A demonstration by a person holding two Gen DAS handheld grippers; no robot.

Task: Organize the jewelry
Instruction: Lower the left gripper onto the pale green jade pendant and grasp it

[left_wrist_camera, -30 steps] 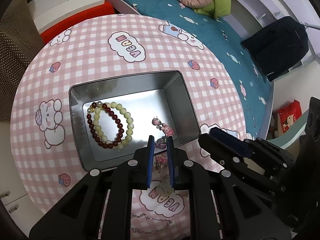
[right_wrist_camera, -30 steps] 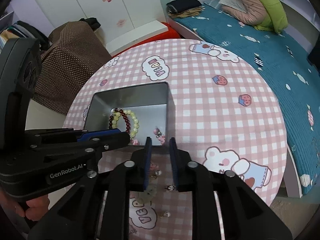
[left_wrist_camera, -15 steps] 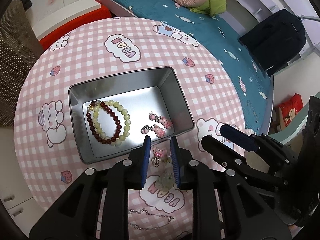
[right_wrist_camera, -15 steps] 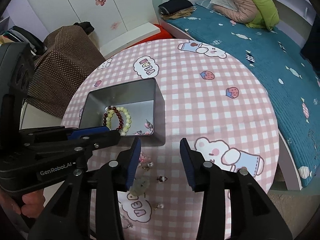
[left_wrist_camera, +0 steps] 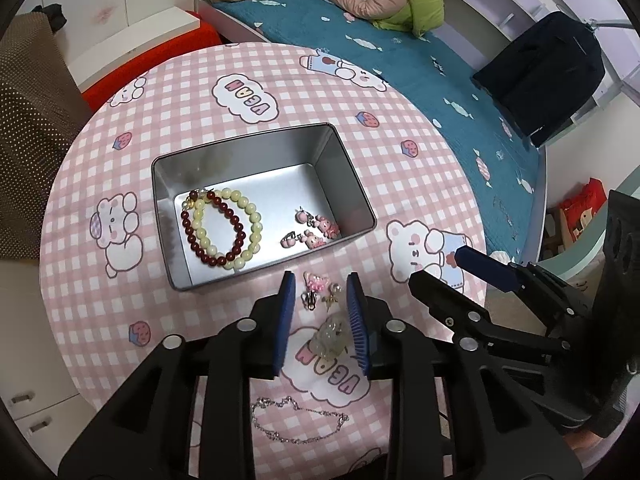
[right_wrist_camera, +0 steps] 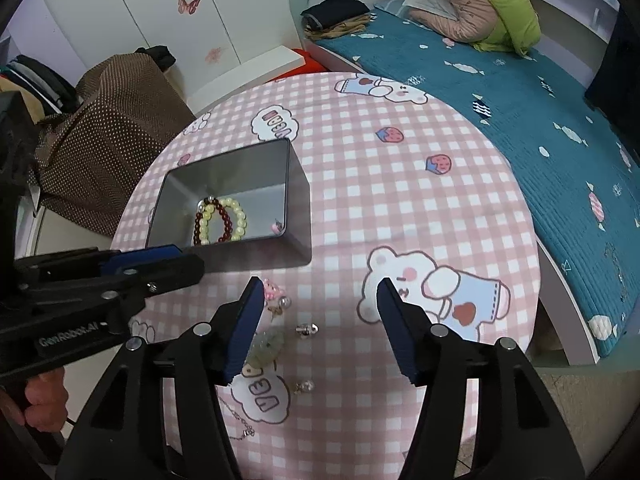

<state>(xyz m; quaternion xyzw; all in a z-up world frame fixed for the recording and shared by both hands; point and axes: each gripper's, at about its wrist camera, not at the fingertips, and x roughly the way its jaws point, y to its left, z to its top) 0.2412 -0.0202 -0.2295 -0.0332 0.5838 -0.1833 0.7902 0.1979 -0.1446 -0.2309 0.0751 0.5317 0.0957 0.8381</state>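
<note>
Your left gripper apart, empty, above pink charm earrings at frame centre. Your right gripper wide apart, empty. Rectangular silver metal tin holds beaded bracelets.

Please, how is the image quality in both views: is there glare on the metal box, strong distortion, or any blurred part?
Left wrist view: the tin box floor shows soft glare, the bead bracelets are sharp, and fisheye bends the table edge. Right wrist view: the box wall casts a dark shadow on the cloth; the corners are black.
</note>
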